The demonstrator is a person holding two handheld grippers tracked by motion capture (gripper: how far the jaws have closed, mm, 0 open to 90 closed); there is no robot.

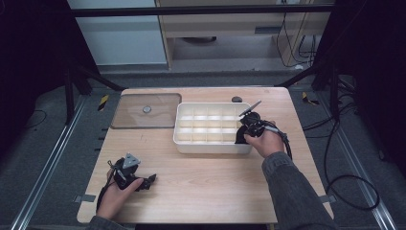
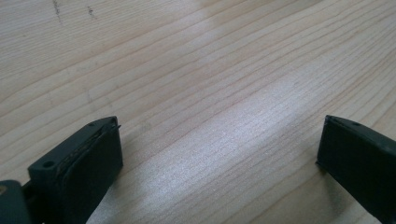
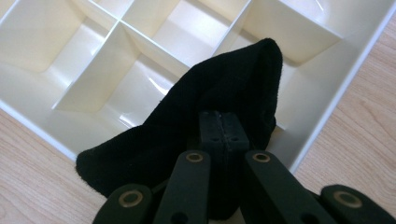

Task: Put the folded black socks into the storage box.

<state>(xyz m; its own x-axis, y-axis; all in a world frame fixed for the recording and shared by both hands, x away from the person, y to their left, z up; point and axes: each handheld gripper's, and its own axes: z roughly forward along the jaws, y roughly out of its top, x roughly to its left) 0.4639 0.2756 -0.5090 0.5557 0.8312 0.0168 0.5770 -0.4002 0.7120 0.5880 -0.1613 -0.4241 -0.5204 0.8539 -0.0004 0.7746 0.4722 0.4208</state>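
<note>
**Black cloth pinched over the divided tray**

My right claw (image 3: 222, 122) is clamped tight on a soft black cloth (image 3: 224, 88), its matte, fuzzy fabric bunched round the hard black jaws and drooping in a rounded fold. The cloth hangs over the near right corner of the cream plastic tray (image 1: 184, 143), a smooth, glossy box split by thin walls into square compartments, sitting toward the worktop's far right. My left claw (image 2: 219, 154) rests near the worktop's (image 1: 201, 187) near left corner, its flat rubbery pads held wide apart over bare pale wood with fine straight grain. A clear, flat lid (image 1: 146, 111) with rounded corners lies at the far left.
</note>
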